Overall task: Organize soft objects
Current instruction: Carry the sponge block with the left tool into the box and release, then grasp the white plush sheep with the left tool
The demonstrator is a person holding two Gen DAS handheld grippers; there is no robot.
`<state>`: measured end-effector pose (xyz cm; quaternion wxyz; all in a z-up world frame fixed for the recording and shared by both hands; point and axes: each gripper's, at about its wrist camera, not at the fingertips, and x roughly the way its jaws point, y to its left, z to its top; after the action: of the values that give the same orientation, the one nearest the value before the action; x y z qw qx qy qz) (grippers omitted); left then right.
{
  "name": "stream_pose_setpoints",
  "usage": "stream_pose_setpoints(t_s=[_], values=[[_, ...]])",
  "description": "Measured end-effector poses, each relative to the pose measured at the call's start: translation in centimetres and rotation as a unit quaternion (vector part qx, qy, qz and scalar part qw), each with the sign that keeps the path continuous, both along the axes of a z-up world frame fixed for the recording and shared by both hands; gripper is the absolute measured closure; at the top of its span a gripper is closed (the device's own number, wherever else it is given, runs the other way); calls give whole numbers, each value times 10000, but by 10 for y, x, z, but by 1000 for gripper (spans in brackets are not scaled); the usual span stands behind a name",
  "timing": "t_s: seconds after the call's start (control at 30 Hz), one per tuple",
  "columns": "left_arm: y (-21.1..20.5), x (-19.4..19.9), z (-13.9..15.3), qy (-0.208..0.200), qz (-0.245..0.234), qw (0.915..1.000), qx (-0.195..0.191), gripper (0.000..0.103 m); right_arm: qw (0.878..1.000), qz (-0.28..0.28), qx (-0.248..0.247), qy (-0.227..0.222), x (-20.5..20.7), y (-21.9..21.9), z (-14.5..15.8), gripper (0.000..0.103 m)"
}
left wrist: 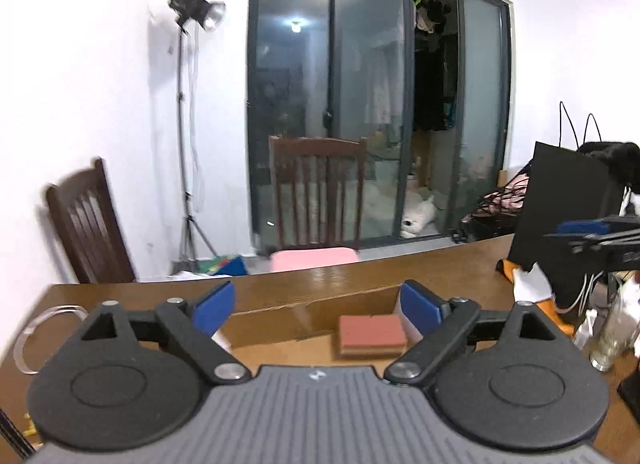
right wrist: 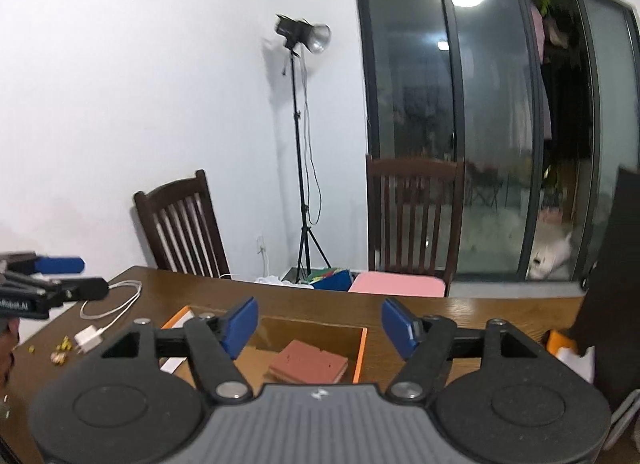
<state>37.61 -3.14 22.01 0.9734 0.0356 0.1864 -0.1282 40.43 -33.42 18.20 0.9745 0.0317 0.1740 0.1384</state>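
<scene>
White walls and a wide dark-framed sliding glass door (right wrist: 500,120) close off the back of the room, with a black studio lamp on a thin tripod stand (right wrist: 300,152) standing against the wall to the left of the door. Two dark brown slatted wooden chairs face the long brown wooden table (right wrist: 304,300): one (right wrist: 182,224) at the table's far left corner, the other (right wrist: 412,220) in front of the glass with a pink cushion (right wrist: 398,284) on its seat. On the table sits a shallow open cardboard box with an orange rim (right wrist: 362,348), and inside it lies the flat reddish-brown sponge pad (right wrist: 308,362), resting on the box floor near the right wall. The right gripper (right wrist: 316,326) hovers above this box with its blue-padded jaws spread well apart and nothing between them; the sponge shows below and beyond the gap, untouched. From the left wrist view the same sponge pad (left wrist: 372,336) lies behind the box's brown cardboard wall (left wrist: 280,320), close beside the right-hand blue pad but not pressed by it, and the left gripper (left wrist: 316,310) stands wide, holding nothing. Left of the box a white charger with its looped white cable (right wrist: 108,312) lies on the tabletop, and a few small yellow bits (right wrist: 60,350) are scattered near the table edge. At the table's right end a tall black paper bag (left wrist: 568,224) stands upright.
</scene>
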Motion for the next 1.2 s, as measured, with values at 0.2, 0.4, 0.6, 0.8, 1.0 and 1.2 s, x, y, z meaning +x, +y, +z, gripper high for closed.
stream_pose_setpoints(t_s=[0.2,0.4,0.6,0.8,1.0,1.2], values=[[19,-89,-17,-233,393,9988,191,5,9990,185,-122,-390,-103,10,0,23],[51,-172,-68,-250,539,9981,-134,2,9967,351,-270,-681,-182,28,-44,17],[71,-234,-113,-189,773,9958,-447,2,9976,220,42,-658,-243,44,-88,17],[70,-268,-147,-13,769,9938,-805,1,9985,196,73,-511,-291,52,-131,17],[65,-258,-165,303,851,9936,-672,1,9991,328,195,-192,-283,56,-154,18],[65,-232,-172,517,837,9912,-884,1,9977,574,328,113,-251,65,-164,30]])
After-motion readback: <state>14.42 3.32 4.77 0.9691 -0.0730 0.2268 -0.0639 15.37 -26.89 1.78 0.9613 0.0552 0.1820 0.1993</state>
